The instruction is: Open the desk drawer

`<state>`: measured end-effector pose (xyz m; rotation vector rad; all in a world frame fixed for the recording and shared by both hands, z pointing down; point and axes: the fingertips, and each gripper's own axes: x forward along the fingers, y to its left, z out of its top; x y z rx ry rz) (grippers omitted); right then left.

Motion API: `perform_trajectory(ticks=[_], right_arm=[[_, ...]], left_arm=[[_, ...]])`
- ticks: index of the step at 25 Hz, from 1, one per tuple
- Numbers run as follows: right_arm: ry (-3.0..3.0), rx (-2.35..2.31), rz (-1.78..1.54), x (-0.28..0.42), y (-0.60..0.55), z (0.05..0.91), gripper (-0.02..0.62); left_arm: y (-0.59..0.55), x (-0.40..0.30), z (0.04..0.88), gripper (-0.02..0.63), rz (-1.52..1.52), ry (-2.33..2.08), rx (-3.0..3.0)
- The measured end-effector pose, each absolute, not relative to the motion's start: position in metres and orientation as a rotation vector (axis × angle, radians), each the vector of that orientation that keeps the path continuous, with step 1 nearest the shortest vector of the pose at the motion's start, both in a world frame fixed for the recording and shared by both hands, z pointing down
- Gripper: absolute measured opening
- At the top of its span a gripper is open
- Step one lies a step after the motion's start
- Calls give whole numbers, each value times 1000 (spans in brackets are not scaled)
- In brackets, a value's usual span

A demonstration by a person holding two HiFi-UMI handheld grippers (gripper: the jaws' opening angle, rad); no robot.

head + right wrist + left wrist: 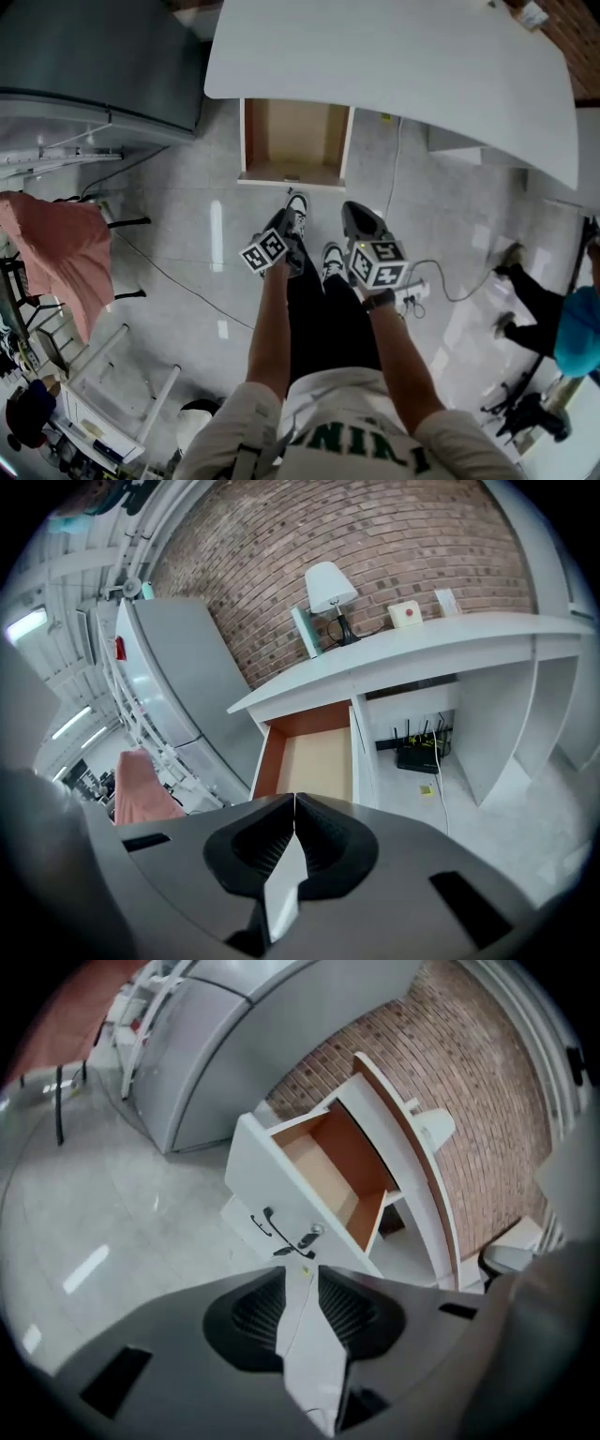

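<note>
The white desk (394,66) has its drawer (292,141) pulled out, its tan inside bare. Both grippers hang in front of it, above the person's shoes. My left gripper (286,223) stands open with nothing between its jaws. In the left gripper view the drawer (323,1180) is tilted, and its front shows a black handle (272,1227) and a lock (314,1234) just beyond the left gripper (302,1274). My right gripper (354,211) is shut and empty. In the right gripper view the right gripper (294,803) points at the drawer (314,761).
A grey cabinet (94,66) stands left of the desk, with a pink cloth (66,248) on a rack nearer me. A power strip and cable (412,295) lie on the floor at right. Another person (553,319) stands far right. A lamp (328,592) sits on the desk.
</note>
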<state>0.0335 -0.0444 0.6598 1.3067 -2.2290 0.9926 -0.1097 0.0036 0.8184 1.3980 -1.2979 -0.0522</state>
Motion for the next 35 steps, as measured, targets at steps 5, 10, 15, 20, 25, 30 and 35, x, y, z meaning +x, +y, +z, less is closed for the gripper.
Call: perform_trajectory(ticks=[5, 10, 15, 20, 25, 30, 35], right_arm=[[-2265, 1291, 948, 36, -36, 618, 2], [-2330, 1282, 727, 40, -38, 551, 2], [-2448, 1355, 565, 37, -57, 466, 2], [-2546, 1409, 457, 48, -60, 390, 2], [-2605, 1448, 343, 62, -58, 330, 2], [-2637, 1505, 287, 75, -51, 297, 2], [-2632, 1541, 250, 76, -47, 280, 2]], left_arm=[[22, -129, 735, 101, 253, -1380, 1578], [19, -145, 625, 66, 316, -1497, 1740], [-6, -158, 505, 51, 225, -1622, 1905], [-12, -142, 396, 31, 105, -1726, 2040], [-10, -125, 329, 3, 126, -1808, 2199], [-8, -118, 288, 2, 204, -1892, 2311], [-7, -120, 271, 2, 191, -1879, 2342]])
